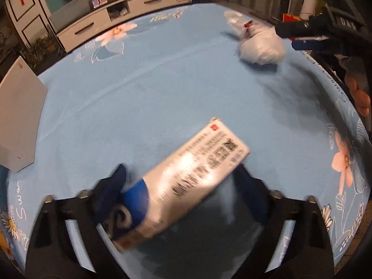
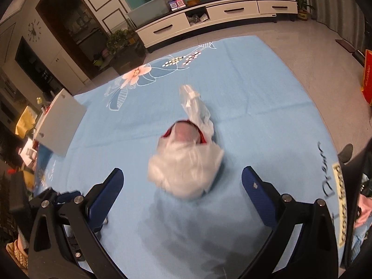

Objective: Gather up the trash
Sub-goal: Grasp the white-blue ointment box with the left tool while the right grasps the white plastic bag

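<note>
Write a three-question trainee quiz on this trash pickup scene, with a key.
1. True or false: the white plastic bag lies on the blue cloth ahead of the right tongs, not clamped by them.
2. What lies between the fingers of the left tongs?
A. a glass bottle
B. a white and blue printed carton
C. a spoon
3. Fill in: the grey board stands at the cloth's ____ edge in the left wrist view.

Key: 1 true; 2 B; 3 left.
</note>
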Demonstrator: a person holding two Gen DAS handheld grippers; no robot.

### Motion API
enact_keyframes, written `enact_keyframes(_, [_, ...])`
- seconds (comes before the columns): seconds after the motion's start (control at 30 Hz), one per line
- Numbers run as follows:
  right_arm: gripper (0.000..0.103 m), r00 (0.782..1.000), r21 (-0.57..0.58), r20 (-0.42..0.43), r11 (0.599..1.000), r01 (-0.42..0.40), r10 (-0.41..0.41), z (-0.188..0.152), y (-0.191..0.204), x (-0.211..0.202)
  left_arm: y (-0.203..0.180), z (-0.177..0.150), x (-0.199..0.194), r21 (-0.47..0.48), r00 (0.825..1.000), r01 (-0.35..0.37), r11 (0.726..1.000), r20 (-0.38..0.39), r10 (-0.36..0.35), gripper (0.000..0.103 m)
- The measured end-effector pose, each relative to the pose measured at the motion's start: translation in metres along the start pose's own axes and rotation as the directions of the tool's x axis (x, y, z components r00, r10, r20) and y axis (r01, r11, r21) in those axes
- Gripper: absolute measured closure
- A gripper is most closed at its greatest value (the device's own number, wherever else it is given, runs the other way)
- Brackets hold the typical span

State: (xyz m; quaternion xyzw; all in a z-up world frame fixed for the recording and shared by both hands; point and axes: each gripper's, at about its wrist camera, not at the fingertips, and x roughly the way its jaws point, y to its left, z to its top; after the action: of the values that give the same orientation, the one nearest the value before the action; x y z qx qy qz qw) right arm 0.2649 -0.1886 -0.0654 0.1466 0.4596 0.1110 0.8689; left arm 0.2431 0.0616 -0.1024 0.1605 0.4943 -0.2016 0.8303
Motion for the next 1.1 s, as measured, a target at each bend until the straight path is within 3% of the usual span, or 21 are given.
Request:
enact_keyframes(0.07, [0.004, 1.0, 0.001, 0.005, 1.0, 0.005, -0.005, 0.003, 0.001, 0.007, 0.005, 0.002, -0.001, -0.023, 1.0, 0.026, 0.999, 0.005, -0.026, 0.036])
enact_keyframes(0.13, [0.007, 1.0, -0.002, 0.015, 1.0, 0.015, -0.015, 0.004, 0.002, 0.011, 0.008, 0.001, -0.003, -0.047, 1.0, 0.024, 0.999, 0.011, -0.024, 0.045])
enact_keyframes(0.23, [0.029, 0.999, -0.029, 0.001, 0.999, 0.042, -0.042, 0.002, 0.004, 0.018, 0.016, -0.002, -0.007, -0.153, 0.999, 0.035, 0.988, 0.045, -0.029, 0.051])
enact_keyframes(0.3, [0.056, 0.999, -0.044, -0.01, 0.998, 0.051, -0.052, 0.0, 0.004, 0.022, 0.022, -0.002, -0.01, -0.239, 0.995, 0.081, 0.968, 0.082, -0.063, 0.057])
enact_keyframes(0.4, [0.076, 0.999, -0.054, 0.0, 0.997, 0.053, -0.053, -0.006, 0.003, 0.015, 0.026, -0.003, -0.018, -0.345, 0.985, 0.132, 0.929, 0.15, -0.085, 0.06])
enact_keyframes(0.47, [0.082, 0.999, -0.067, 0.008, 0.997, 0.046, -0.046, -0.01, 0.005, 0.008, 0.023, -0.001, -0.023, -0.383, 0.98, 0.143, 0.913, 0.186, -0.075, 0.06])
enact_keyframes(0.6, [0.085, 0.999, -0.106, 0.03, 0.994, 0.03, -0.026, -0.025, 0.01, -0.017, 0.017, 0.003, -0.026, -0.423, 0.971, 0.171, 0.89, 0.228, -0.078, 0.06])
enact_keyframes(0.83, [0.085, 0.999, -0.15, 0.043, 0.989, 0.0, 0.007, -0.065, 0.011, -0.07, -0.017, -0.007, -0.049, -0.446, 0.958, 0.185, 0.876, 0.281, -0.059, 0.06])
enact_keyframes(1.1, [0.085, 0.999, -0.199, 0.048, 0.98, 0.026, -0.016, -0.109, 0.013, -0.111, -0.063, -0.027, -0.083, -0.44, 0.948, 0.166, 0.883, 0.316, -0.02, 0.059])
